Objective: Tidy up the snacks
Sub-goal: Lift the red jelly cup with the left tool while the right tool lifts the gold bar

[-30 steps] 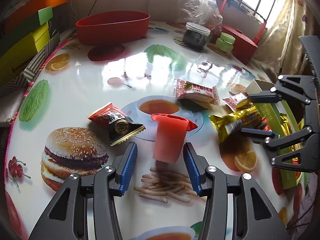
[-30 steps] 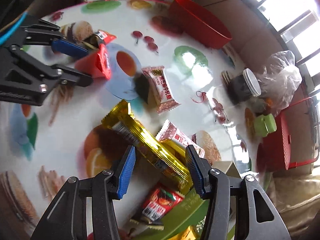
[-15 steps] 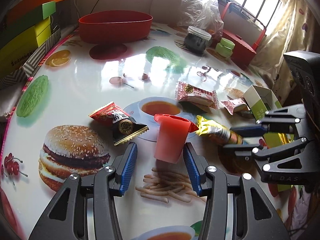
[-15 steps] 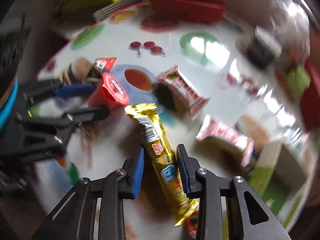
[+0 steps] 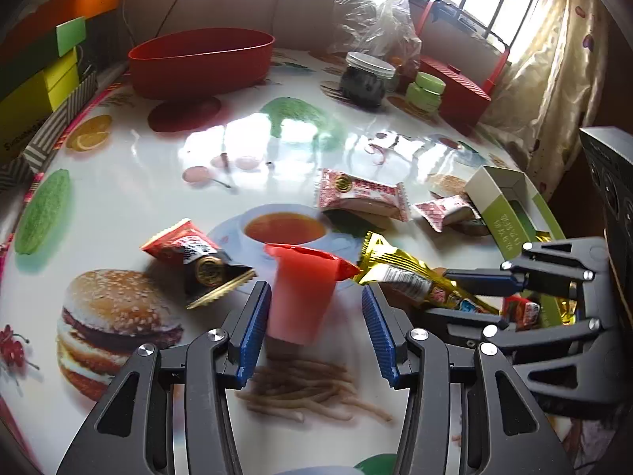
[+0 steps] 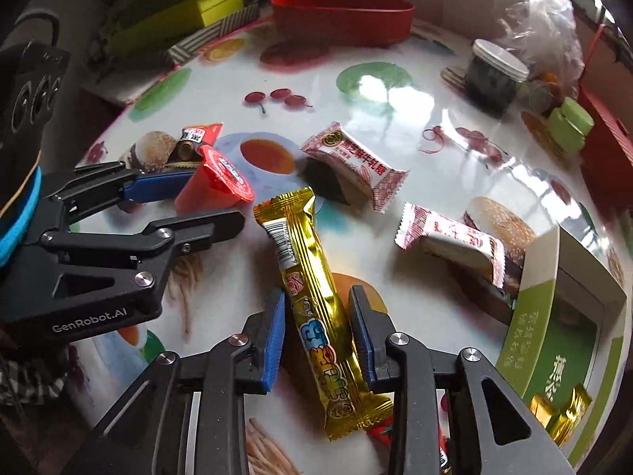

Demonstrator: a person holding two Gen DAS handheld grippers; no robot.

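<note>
I am pointing my right tongs point(image 6: 316, 332) down, closing on the gold bar point(image 6: 312, 293), lying lengthwise. My left tongs point(image 5: 314, 328) are gaping around the red cup point(image 5: 300, 297).

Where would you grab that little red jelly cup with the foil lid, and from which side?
Around its tapered body, below the wide lid rim, from the base end. The red jelly cup lies tipped on the table, base toward the left gripper, whose fingers already flank it. The lid is too broad and flat to pinch.
</note>
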